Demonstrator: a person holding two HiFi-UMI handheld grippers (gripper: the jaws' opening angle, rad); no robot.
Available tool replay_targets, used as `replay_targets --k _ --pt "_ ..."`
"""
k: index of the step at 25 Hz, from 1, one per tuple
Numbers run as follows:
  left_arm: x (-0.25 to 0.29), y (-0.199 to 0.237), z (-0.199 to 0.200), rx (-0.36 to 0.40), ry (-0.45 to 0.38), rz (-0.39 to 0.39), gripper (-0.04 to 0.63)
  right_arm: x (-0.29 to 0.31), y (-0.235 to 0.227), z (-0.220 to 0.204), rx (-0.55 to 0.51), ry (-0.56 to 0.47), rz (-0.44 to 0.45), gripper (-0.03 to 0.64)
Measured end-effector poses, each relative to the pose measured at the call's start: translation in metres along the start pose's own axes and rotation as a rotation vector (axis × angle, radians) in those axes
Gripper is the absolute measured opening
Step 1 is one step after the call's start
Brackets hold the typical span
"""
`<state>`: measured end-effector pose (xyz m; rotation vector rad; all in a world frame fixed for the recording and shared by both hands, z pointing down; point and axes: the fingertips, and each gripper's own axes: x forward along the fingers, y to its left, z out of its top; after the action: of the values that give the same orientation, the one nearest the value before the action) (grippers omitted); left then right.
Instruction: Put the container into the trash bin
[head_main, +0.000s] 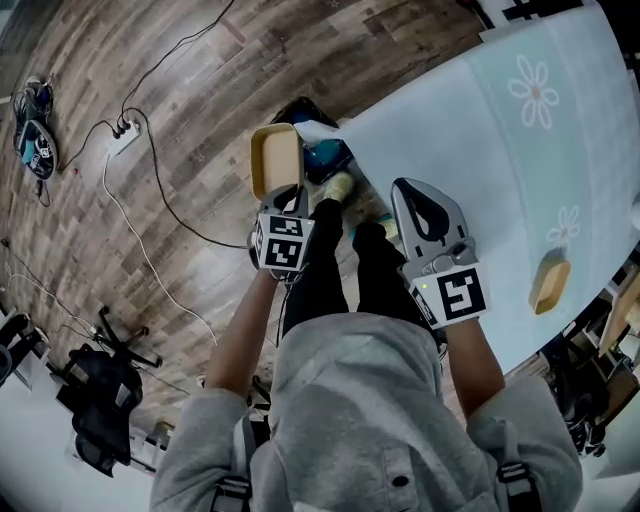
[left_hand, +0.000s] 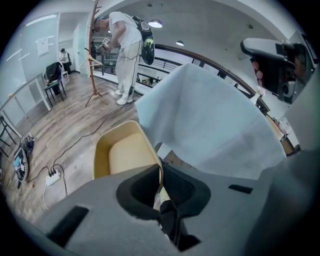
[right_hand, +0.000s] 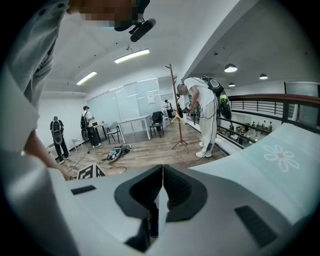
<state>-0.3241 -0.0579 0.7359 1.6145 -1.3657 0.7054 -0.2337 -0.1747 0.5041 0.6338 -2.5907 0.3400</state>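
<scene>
A tan, shallow rectangular container (head_main: 275, 158) hangs over the wooden floor just off the table's corner. My left gripper (head_main: 291, 193) is shut on its near rim. In the left gripper view the container (left_hand: 125, 152) stands tilted beyond the jaws, with its thin wall pinched between the pads. Beside and below it, half hidden under the tablecloth's corner, a dark bin (head_main: 322, 160) shows teal contents. My right gripper (head_main: 411, 186) is over the table's near edge, shut and holding nothing; its jaws meet in the right gripper view (right_hand: 161, 176).
The table (head_main: 480, 180) has a pale blue cloth with daisy prints and a second tan container (head_main: 551, 282) near its right edge. Cables and a power strip (head_main: 124, 137) lie on the floor at left, a black chair (head_main: 100, 395) lower left. A person (left_hand: 127, 47) stands by a coat rack.
</scene>
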Motion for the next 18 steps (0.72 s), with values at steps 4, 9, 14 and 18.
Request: replay_targets --k 4,9,14,18 --pt "0.022 -0.001 -0.019 -0.017 0.038 -0.021 0.035 -0.001 0.006 -0.008 0.04 0.018 0.01 0.026" --pt "0.046 0.001 -0.028 0.002 0.061 -0.046 0.035 -0.003 0.004 -0.003 0.068 0.006 0.007 0.026" --pt "0.067 0.006 -0.024 0.016 0.059 -0.047 0.035 -0.008 -0.013 0.002 0.127 -0.012 -0.016 0.026" --pt "0.083 0.005 -0.027 0.013 0.071 -0.049 0.035 -0.01 -0.023 0.001 0.14 -0.01 -0.03 0.026"
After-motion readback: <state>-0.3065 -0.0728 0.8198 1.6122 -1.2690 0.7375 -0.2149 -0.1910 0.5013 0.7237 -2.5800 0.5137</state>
